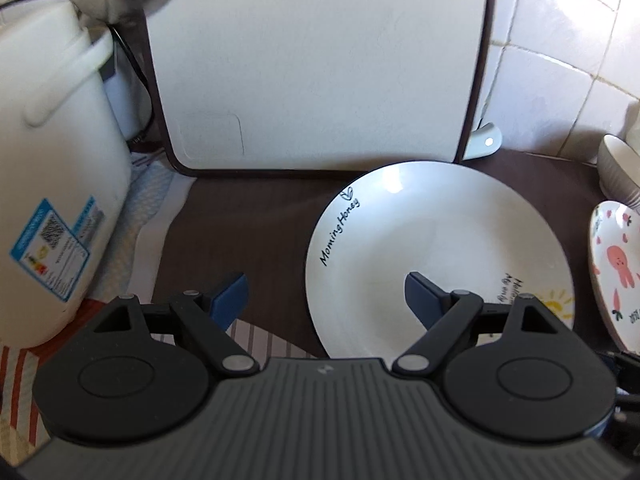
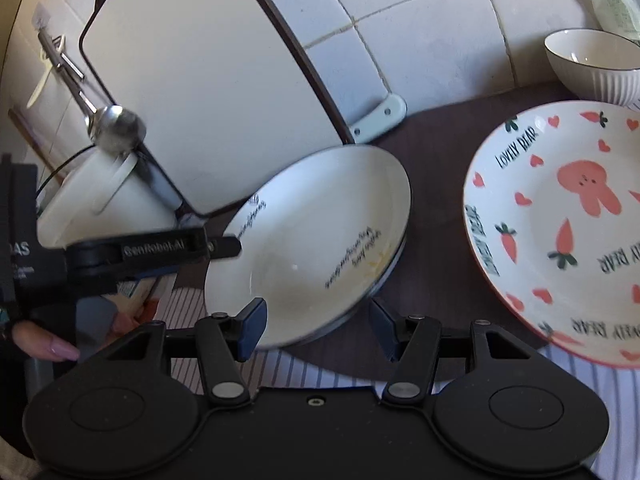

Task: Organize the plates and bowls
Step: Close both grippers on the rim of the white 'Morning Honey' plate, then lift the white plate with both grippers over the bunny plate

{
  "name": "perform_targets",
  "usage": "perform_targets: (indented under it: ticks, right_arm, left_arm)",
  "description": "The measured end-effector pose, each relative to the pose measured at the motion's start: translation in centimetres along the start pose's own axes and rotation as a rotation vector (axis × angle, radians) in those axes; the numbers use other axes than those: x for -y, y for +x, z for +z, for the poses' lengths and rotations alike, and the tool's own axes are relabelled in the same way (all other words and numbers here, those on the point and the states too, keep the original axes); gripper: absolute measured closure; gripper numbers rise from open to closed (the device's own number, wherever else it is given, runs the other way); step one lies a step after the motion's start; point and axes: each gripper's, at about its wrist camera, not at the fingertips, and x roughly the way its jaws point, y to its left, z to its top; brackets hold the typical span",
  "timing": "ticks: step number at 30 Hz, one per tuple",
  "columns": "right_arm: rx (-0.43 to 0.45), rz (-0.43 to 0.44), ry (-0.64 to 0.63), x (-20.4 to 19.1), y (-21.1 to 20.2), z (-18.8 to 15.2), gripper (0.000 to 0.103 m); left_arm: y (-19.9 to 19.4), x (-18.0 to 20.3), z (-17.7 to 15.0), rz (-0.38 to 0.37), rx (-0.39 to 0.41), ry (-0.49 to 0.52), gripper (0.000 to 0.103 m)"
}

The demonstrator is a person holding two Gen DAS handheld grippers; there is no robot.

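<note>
A white "Morning Honey" plate lies on the dark counter; it also shows in the right wrist view. My left gripper is open, its right finger over the plate's near part and its left finger over the counter. My right gripper is open at the plate's near rim, one finger on each side of the edge. A pink "Lovely Bear" plate lies to the right, also at the left wrist view's right edge. A ribbed white bowl stands behind it.
A large white cutting board leans on the tiled wall behind the plates. A white lidded container stands at the left, with a metal ladle hanging above it. A striped cloth lies at the counter's near edge.
</note>
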Motion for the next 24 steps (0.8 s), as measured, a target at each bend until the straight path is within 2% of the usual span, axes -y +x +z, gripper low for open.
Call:
perform_targets:
  ticks: [5,7,8,9,10,11,12,13,16,19,21,24]
  right_arm:
    - [0.006,-0.05,0.01,0.1,1.2,0.3,0.044]
    - [0.005,-0.062,-0.036,-0.2,1.3,0.1,0.049]
    - [0.002,-0.066,-0.04,-0.2,1.4,0.0,0.055]
    - [-0.003,-0.071,-0.036,-0.1,1.4,0.0,0.06]
    - [-0.006,-0.077,-0.026,0.0,1.6,0.1,0.063]
    - [-0.006,-0.085,-0.016,0.2,1.8,0.2,0.066]
    - [-0.005,-0.096,-0.006,0.2,2.0,0.3,0.067]
    - [0.003,-0.108,0.004,0.3,2.1,0.3,0.068]
    - [0.023,-0.13,0.001,0.1,2.3,0.2,0.068]
    - [0.04,-0.134,-0.009,0.1,2.3,-0.2,0.068]
    - [0.047,-0.13,0.007,0.4,2.3,-0.2,0.074]
    - [0.03,-0.118,0.015,0.7,2.3,0.1,0.074]
  left_arm:
    - [1.5,-1.0,0.4,-0.035,-0.052,-0.035,0.026]
    - [2.0,-1.4,0.6,-0.059,-0.073,-0.059,0.034]
    - [2.3,-1.5,0.6,-0.061,-0.09,-0.064,0.037]
    - [2.6,-1.6,0.7,-0.059,-0.101,-0.06,0.046]
    - [2.8,-1.7,0.7,-0.056,-0.11,-0.056,0.062]
    - [3.1,-1.8,0.7,-0.076,-0.116,-0.056,0.067]
    - [3.2,-2.2,0.8,-0.108,-0.12,-0.081,0.076]
    - [3.4,-2.9,1.0,-0.143,-0.138,-0.131,0.08]
    - [3.7,-4.7,1.1,-0.191,-0.163,-0.261,0.087]
    - [3.4,-4.2,0.8,-0.177,-0.14,-0.216,0.087]
    - [3.3,-3.8,0.6,-0.161,-0.129,-0.196,0.086]
    - [3.3,-3.8,0.4,-0.155,-0.139,-0.229,0.085]
